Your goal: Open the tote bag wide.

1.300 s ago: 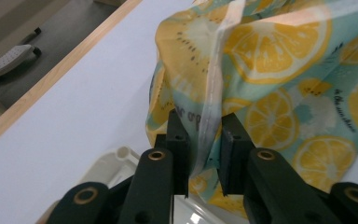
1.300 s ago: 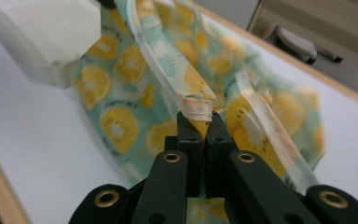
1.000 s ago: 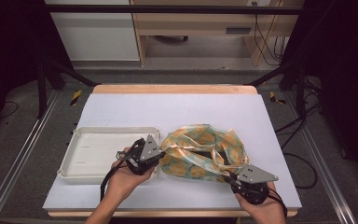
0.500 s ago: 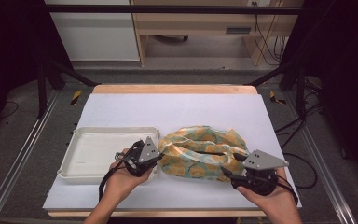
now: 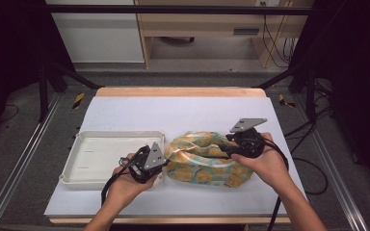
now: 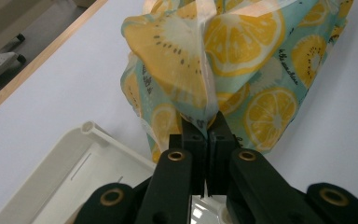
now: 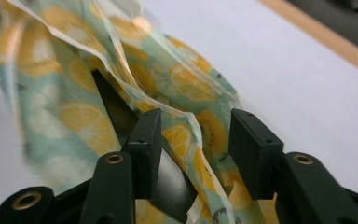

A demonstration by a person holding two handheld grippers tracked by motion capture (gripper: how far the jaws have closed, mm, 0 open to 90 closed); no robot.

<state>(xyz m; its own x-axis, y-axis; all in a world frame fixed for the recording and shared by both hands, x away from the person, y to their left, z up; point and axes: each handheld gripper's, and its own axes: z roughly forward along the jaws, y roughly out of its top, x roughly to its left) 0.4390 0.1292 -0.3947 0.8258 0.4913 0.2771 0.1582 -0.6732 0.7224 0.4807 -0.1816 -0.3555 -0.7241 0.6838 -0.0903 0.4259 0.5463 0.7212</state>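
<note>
The left gripper (image 5: 160,161) is pressed together on the near edge of the lemon-print bag (image 5: 200,159), just beside the white tray (image 5: 84,173). The right gripper (image 7: 193,144), its jaws just closing, straddles a fold unpinched. Next, it likely must clamp that fold.

- A crumpled lemon-print bag (image 5: 203,159) lies on the white desk (image 5: 183,115), just right of a shallow white tray (image 5: 99,154).
- The left tool (image 5: 161,161), in the person's left hand (image 5: 125,185), is at the bag's left edge, over the tray's right rim, its jaws closed on that edge.
- The right tool (image 5: 224,151), in the right hand (image 5: 265,163), points left over the bag's right part; its jaws have just been closing.
</note>
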